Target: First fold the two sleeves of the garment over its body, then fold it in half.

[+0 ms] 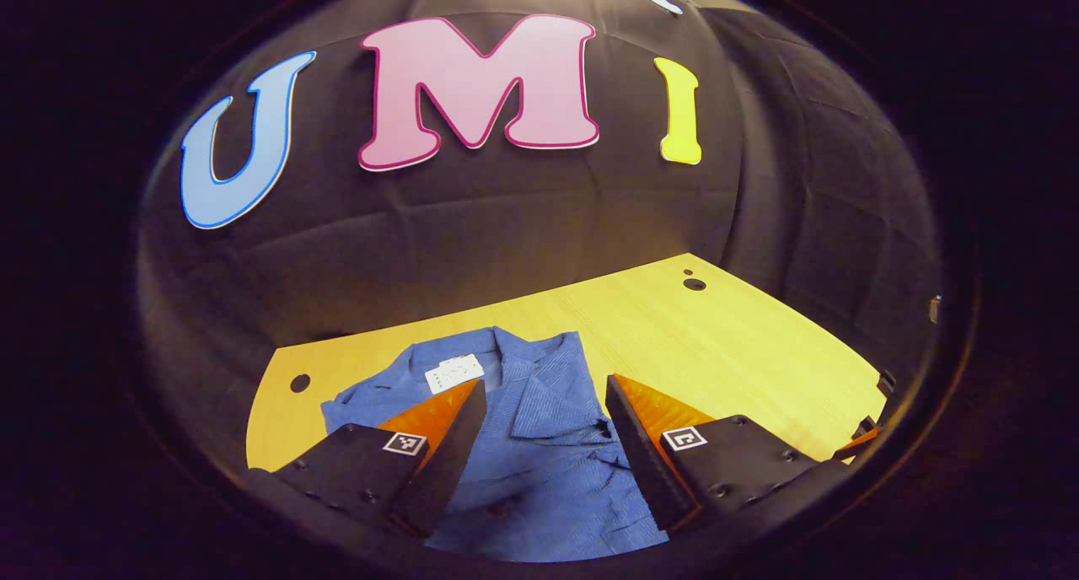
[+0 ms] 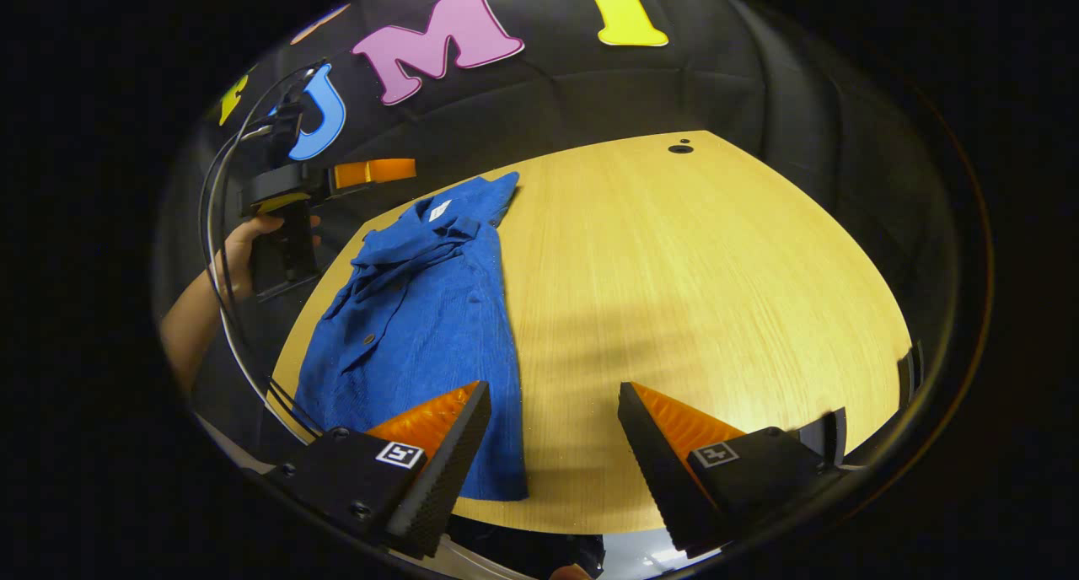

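Note:
A blue button-up shirt (image 2: 421,310) lies flat on the wooden table (image 2: 691,293), collar toward the far edge, folded narrow along its length. In the left gripper view the shirt (image 1: 539,445) spreads under my left gripper (image 1: 545,390), which hovers open above the collar and its white label (image 1: 453,373). My right gripper (image 2: 554,399) is open above the shirt's near right edge, with bare table between its fingers. In the right gripper view the left gripper (image 2: 371,172) shows at far left, held by a hand (image 2: 240,247).
The table has small round holes near its far corners (image 1: 694,284) (image 2: 679,148). Bare wood stretches to the right of the shirt. The black cloth wall stands behind the table. Cables (image 2: 223,293) hang from the left gripper.

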Demonstrator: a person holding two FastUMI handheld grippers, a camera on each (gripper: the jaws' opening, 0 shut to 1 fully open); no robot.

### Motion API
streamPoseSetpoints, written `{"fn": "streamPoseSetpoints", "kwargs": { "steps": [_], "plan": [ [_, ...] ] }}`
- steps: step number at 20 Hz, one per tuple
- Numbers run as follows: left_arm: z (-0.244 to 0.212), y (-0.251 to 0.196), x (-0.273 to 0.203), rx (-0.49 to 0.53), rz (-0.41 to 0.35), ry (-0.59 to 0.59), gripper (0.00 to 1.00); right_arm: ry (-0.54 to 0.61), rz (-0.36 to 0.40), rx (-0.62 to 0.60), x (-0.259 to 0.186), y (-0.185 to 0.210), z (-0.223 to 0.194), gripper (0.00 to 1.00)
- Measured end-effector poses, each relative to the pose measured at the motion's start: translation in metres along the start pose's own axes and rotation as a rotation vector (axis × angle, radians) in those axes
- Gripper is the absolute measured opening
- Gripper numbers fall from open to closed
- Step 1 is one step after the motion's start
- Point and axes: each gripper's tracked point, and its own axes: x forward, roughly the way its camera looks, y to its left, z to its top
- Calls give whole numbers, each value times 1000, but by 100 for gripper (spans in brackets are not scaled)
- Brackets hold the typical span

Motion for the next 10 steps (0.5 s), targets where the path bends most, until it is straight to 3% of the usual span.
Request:
{"fn": "streamPoseSetpoints", "kwargs": {
  "steps": [3, 5, 10],
  "plan": [
    [-19, 24, -46, -42, 22, -19, 84, 11, 32, -38, 9, 17, 4, 99],
    [-44, 51, -76, -67, 75, 8, 84, 21, 47, -57, 14, 28, 5, 99],
    [-156, 104, -163, -156, 199, 143, 84, 89, 37, -139, 22, 44, -16, 99]
  ]
}}
